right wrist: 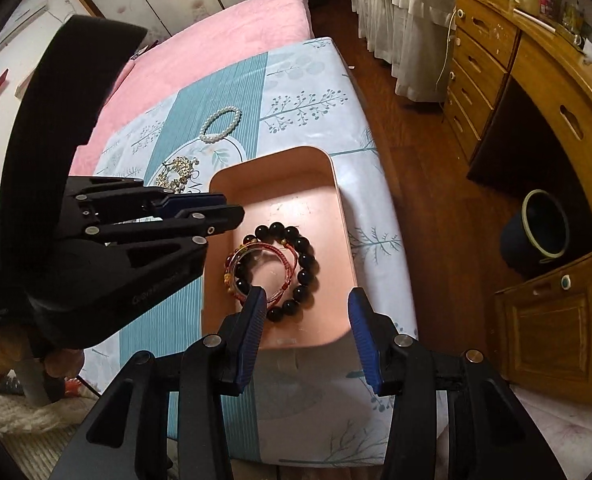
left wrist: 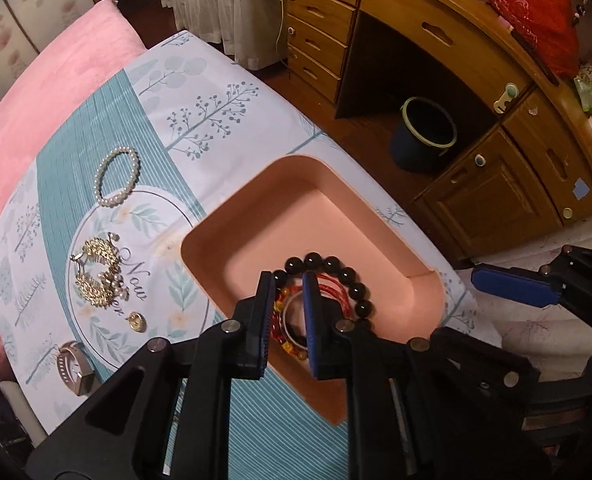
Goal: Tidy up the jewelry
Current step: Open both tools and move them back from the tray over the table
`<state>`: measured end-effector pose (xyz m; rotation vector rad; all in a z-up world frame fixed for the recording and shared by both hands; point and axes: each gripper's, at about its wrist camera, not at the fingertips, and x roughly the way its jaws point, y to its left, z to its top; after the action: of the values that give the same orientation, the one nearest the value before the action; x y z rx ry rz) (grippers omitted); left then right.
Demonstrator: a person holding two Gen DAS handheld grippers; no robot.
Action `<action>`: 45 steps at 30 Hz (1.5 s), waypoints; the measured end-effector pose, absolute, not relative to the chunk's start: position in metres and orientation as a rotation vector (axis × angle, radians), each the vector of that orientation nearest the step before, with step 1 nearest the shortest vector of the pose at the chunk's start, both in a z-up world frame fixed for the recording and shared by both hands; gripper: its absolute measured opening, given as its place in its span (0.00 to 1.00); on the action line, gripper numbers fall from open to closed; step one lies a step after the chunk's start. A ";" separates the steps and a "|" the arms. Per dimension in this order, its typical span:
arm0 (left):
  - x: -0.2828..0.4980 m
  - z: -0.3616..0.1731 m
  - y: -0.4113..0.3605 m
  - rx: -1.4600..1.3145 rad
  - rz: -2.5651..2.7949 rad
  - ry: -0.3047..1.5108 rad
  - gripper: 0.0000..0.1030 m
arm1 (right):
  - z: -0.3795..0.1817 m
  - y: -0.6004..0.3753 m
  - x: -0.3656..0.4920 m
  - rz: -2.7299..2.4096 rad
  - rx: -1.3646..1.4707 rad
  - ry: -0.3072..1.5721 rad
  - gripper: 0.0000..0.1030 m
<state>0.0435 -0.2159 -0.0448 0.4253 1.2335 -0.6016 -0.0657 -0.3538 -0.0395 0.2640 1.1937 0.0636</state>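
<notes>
A pink tray (left wrist: pixel 256 216) (right wrist: pixel 280 168) sits on a patterned cloth and holds a black bead bracelet (left wrist: pixel 355 290) (right wrist: pixel 303 256), a red cord bracelet (left wrist: pixel 331 284) (right wrist: pixel 284 264) and an amber bead bracelet (left wrist: pixel 288 346) (right wrist: pixel 232 268). My left gripper (left wrist: pixel 288 284) (right wrist: pixel 232 206) hovers above the tray's left side, jaws slightly apart and empty. My right gripper (right wrist: pixel 305 300) is open and empty above the tray's near edge; one of its fingers (left wrist: pixel 511 284) shows in the left wrist view. On the cloth lie a pearl bracelet (left wrist: pixel 118 178) (right wrist: pixel 222 124), gold earrings (left wrist: pixel 98 276) (right wrist: pixel 176 174), a gold stud (left wrist: pixel 136 321) and a watch (left wrist: pixel 72 368).
A pink blanket (left wrist: pixel 48 92) (right wrist: pixel 216 40) lies beyond the cloth. A wooden desk with drawers (left wrist: pixel 475 60) (right wrist: pixel 535 100) stands to the right, a dark bin (left wrist: pixel 423 136) (right wrist: pixel 535 228) under it. A white curtain (right wrist: pixel 399 20) hangs behind.
</notes>
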 end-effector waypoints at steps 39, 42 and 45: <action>0.067 -0.054 0.126 -0.109 0.081 1.292 0.54 | -0.009 -0.194 0.074 0.336 0.030 1.190 0.42; 0.085 -0.074 0.130 -0.111 0.076 1.323 0.54 | -0.016 -0.194 0.102 0.305 0.010 1.198 0.42; 0.096 -0.092 0.131 -0.106 0.058 1.352 0.54 | -0.028 -0.198 0.129 0.268 0.019 1.214 0.42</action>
<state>0.0961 0.1306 -0.0916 -0.1057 1.3522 0.0578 0.1293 -0.1977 -0.0280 0.0192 1.2137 0.2680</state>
